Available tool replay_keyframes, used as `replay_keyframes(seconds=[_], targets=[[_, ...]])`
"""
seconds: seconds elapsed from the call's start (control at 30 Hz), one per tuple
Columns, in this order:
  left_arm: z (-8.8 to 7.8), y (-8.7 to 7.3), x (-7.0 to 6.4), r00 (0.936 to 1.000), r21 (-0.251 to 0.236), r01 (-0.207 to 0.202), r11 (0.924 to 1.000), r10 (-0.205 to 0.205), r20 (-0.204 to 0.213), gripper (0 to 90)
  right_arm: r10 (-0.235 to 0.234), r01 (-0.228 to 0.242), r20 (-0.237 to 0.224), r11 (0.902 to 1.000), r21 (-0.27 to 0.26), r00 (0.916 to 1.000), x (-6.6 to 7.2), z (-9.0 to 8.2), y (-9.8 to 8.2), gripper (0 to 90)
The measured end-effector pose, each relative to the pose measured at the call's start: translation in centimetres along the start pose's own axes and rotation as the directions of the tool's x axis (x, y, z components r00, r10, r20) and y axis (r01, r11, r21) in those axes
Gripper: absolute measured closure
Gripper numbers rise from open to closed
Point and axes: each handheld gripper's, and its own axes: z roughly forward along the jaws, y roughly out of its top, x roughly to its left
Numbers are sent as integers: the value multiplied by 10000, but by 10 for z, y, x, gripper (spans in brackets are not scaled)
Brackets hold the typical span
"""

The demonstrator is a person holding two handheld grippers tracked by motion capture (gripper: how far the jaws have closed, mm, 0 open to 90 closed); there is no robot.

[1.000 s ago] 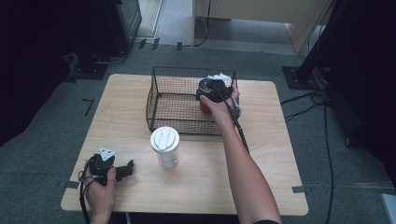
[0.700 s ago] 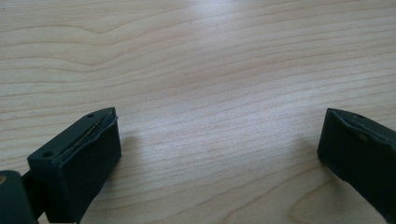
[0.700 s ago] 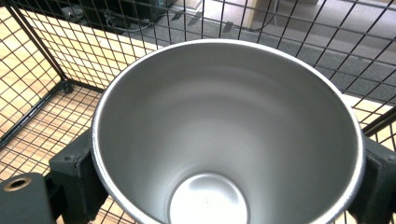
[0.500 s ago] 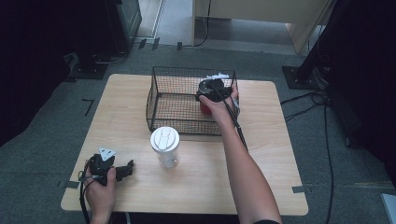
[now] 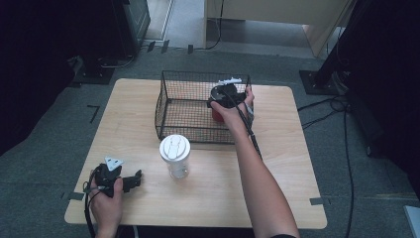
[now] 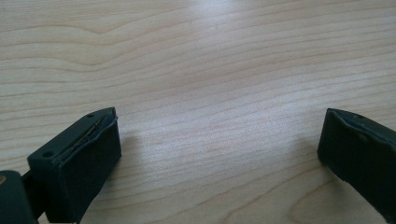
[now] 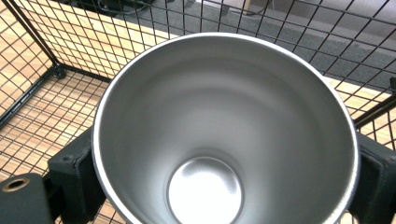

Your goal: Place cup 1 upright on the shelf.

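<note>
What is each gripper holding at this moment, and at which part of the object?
The right gripper holds the metal cup inside the wire basket, its jaws on opposite sides of the cup's outer wall. The left gripper is open over the table, holding nothing.

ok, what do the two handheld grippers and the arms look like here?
Both grippers are black. The left gripper carries a grey three-cornered plate on top and trails a black cable; its jaws are blocky with flat dark pads. The right gripper also has a pale top plate and a black cable. Forearms are bare, no sleeves visible.
</note>
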Motion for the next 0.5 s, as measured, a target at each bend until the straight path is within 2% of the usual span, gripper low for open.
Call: replay_keyframes(seconds=[0.23, 0.27, 0.5], targets=[[0, 0, 0, 10000, -2, 3, 10000, -3, -1, 0, 50, -58, 261, 9995, 302, 9996, 2, 0, 1, 45], [0, 0, 0, 10000, -3, 4, 10000, -4, 0, 0, -45, 23, 501, 9990, 438, 9987, 5, 1, 1, 0], [0, 0, 0, 10000, -2, 4, 10000, -4, -1, 0, 67, -88, 463, 9990, 436, 9989, 7, -1, 1, 0]])
